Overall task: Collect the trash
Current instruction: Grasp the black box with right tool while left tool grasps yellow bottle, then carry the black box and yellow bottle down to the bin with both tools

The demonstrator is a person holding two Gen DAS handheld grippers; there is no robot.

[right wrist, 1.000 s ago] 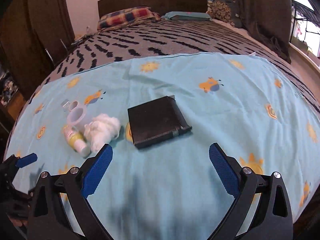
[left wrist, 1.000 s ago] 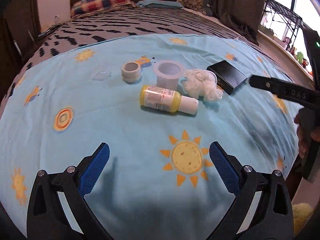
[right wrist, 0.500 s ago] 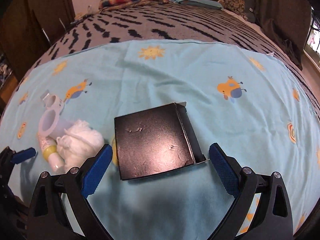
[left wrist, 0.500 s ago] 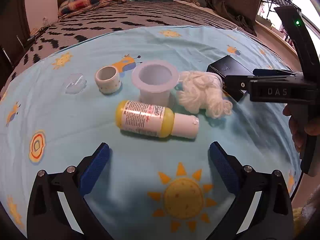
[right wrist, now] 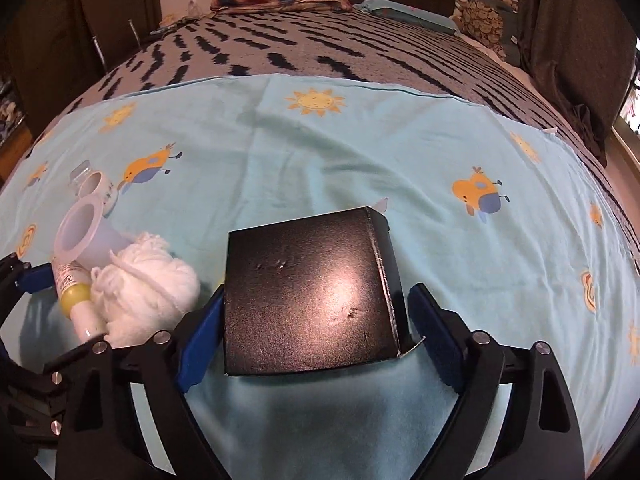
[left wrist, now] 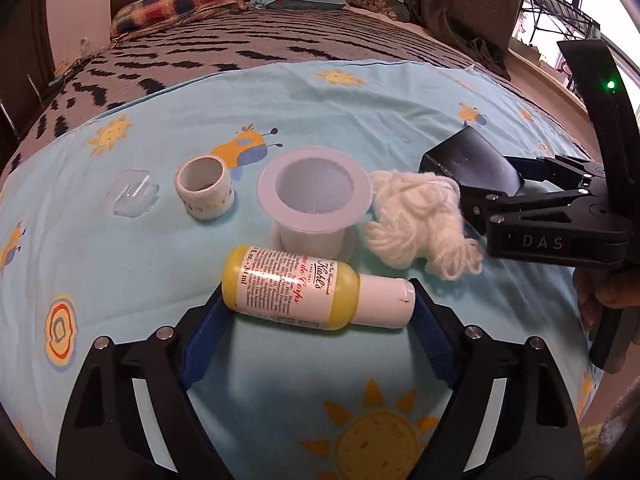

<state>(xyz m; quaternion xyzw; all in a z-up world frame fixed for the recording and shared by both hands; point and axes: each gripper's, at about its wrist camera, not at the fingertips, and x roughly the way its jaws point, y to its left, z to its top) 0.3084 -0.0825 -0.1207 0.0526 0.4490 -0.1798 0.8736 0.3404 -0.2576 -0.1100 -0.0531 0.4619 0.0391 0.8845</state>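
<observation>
A yellow lotion bottle with a white cap lies on the light blue sheet. My left gripper is open, its blue pads at either end of the bottle. A flat black box lies on the sheet, and my right gripper is open with its pads on both sides of it. The box and right gripper also show in the left wrist view. A white plastic cup, a white yarn wad, a tape roll and a clear plastic piece lie nearby.
The sheet covers the foot of a bed with a black-and-grey patterned blanket. A plaid pillow and headboard are at the far end. Dark curtains hang at the right. The bed edge drops off at the right.
Both grippers moved forward and down. The left now straddles the yellow bottle and the right now straddles the black box. Both stay open.
</observation>
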